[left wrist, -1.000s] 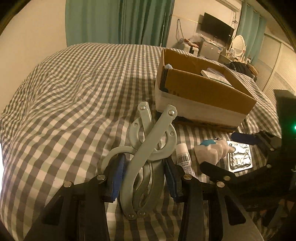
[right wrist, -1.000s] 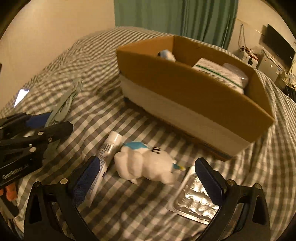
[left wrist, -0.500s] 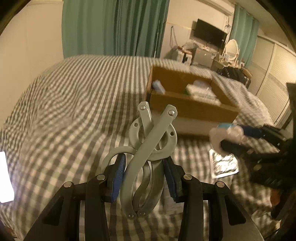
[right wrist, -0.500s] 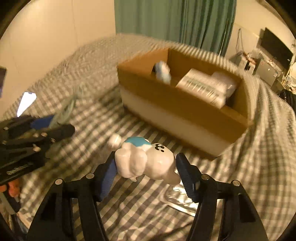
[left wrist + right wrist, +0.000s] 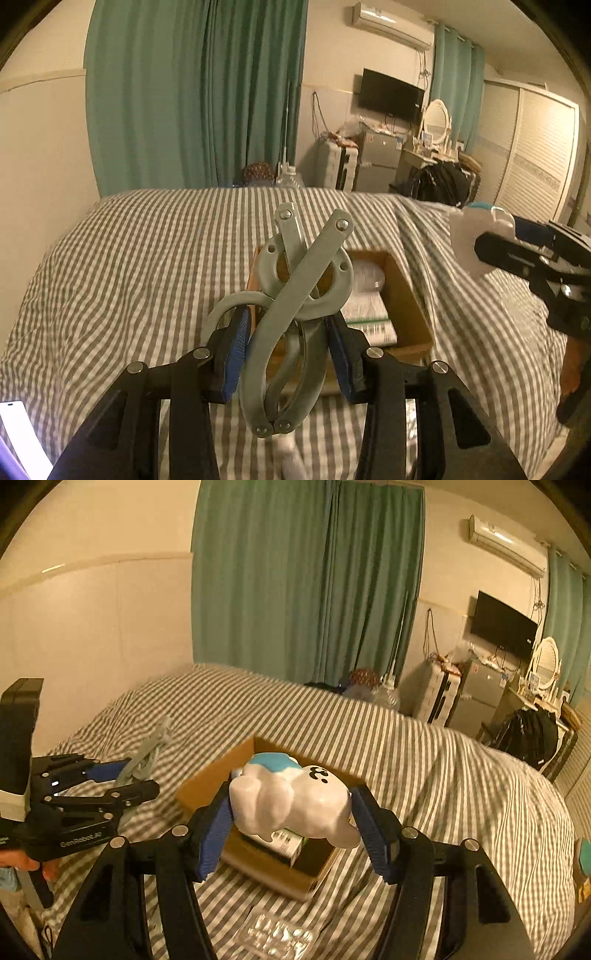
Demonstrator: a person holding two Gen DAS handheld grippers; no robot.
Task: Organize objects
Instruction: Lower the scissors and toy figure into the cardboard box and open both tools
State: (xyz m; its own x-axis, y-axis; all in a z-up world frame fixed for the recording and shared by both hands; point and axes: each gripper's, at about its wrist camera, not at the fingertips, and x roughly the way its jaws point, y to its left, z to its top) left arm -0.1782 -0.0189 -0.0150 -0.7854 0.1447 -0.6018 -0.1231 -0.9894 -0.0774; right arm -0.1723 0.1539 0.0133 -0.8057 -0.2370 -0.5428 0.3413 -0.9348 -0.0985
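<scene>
My left gripper (image 5: pixel 290 354) is shut on a grey metal folding tool (image 5: pixel 295 302) and holds it in the air over the cardboard box (image 5: pixel 410 295). My right gripper (image 5: pixel 297 827) is shut on a white plush toy with a blue patch (image 5: pixel 295 801) and holds it above the same box (image 5: pixel 207 786). A white packet (image 5: pixel 365 310) lies inside the box. In the left wrist view the right gripper with the toy (image 5: pixel 476 236) shows at the right. In the right wrist view the left gripper (image 5: pixel 122 779) shows at the left.
The box sits on a bed with a grey checked cover (image 5: pixel 129 266). A silver blister pack (image 5: pixel 277 936) and a white tube (image 5: pixel 291 461) lie on the cover near me. Green curtains, a TV and furniture stand behind the bed.
The right gripper closed on the plush toy and lifted it off the cover. Both grippers rose with their objects and now hang over the box.
</scene>
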